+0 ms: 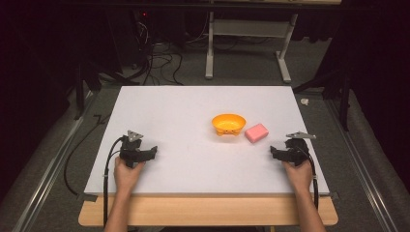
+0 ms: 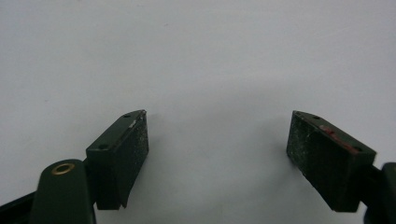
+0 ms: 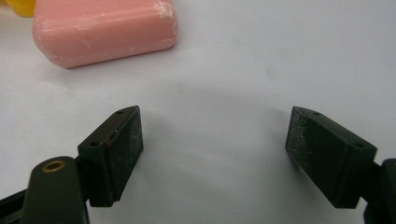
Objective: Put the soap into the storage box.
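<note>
Beyond right gripper point(image 3: 212, 156): pink soap point(image 3: 105, 30).

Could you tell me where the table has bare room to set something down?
The table is bare between the left gripper and the yellow bowl, and along its far edge. It is crowded only where the pink soap sits beside the bowl, near the right gripper.

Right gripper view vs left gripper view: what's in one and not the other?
Right gripper view alone: the pink soap bar lying ahead of the right gripper, plus a yellow bowl edge at the top-left corner. Left gripper view alone: nothing of its own beyond bare white table ahead of the left gripper. Shared: white tabletop and two black jaws set wide apart, holding nothing.
</note>
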### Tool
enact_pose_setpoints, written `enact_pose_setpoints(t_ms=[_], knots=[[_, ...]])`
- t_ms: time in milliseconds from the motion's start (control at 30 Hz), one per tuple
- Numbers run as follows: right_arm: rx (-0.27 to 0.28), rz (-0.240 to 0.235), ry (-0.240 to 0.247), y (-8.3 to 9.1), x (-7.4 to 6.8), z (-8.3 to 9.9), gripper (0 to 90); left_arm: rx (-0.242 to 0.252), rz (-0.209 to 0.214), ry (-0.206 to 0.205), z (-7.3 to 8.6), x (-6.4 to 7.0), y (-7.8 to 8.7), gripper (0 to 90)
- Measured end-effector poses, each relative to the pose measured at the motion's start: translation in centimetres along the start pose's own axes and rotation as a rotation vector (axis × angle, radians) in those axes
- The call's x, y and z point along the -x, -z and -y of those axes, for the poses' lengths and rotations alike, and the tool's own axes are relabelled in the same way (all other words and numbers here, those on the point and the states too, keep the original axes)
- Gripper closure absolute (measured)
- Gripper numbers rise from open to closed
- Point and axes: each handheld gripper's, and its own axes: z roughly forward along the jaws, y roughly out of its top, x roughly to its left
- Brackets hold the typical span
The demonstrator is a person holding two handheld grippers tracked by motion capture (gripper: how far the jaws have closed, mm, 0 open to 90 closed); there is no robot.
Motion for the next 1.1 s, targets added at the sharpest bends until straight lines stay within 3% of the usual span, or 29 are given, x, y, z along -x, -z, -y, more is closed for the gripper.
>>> enact_pose_setpoints(t_ms=[1100], knots=[[-0.005,-0.015,-0.016,0.06,0.17,-0.09,19.3,0.002,0.000,0.000,0.01,-0.03,-0.01,21.3]])
